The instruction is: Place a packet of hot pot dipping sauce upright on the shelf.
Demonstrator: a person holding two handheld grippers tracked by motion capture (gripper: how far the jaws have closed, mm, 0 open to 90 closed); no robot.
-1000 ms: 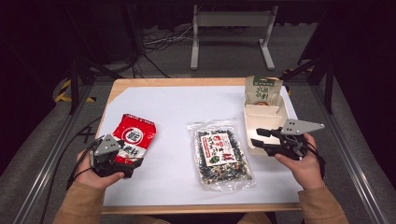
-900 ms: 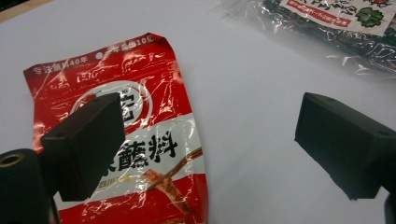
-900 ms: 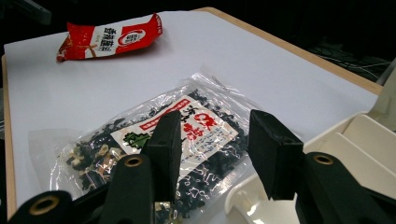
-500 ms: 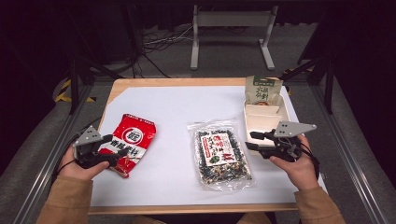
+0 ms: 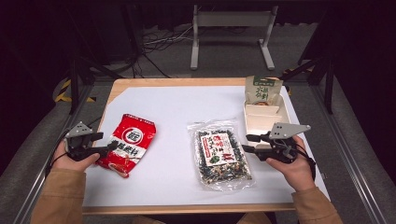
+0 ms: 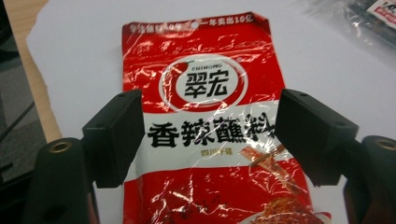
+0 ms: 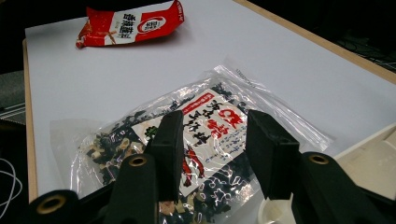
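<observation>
- Red sachet [image 6: 205,140], centre frame: light, floppy, slippery film; best pinched at a flat edge.
- Left gripper [image 6: 208,135] jaws wide, astride, just been narrowing, not pressing.
- Right gripper [image 7: 212,154] jaws apart, empty, over clear seaweed bag [image 7: 196,140].

Left tool [image 5: 113,145] sits at lower left of the high view, held level in the left hand [image 5: 74,156], jaws parted after closing partway, nothing gripped. Right tool [image 5: 247,143] sits at lower right, level in the right hand [image 5: 289,165], jaws apart, pointing frame-left.

high view: overhead, facing forward-down | gripper views: low, close | shared: red packet [image 5: 127,145], clear packet [image 5: 219,153]
</observation>
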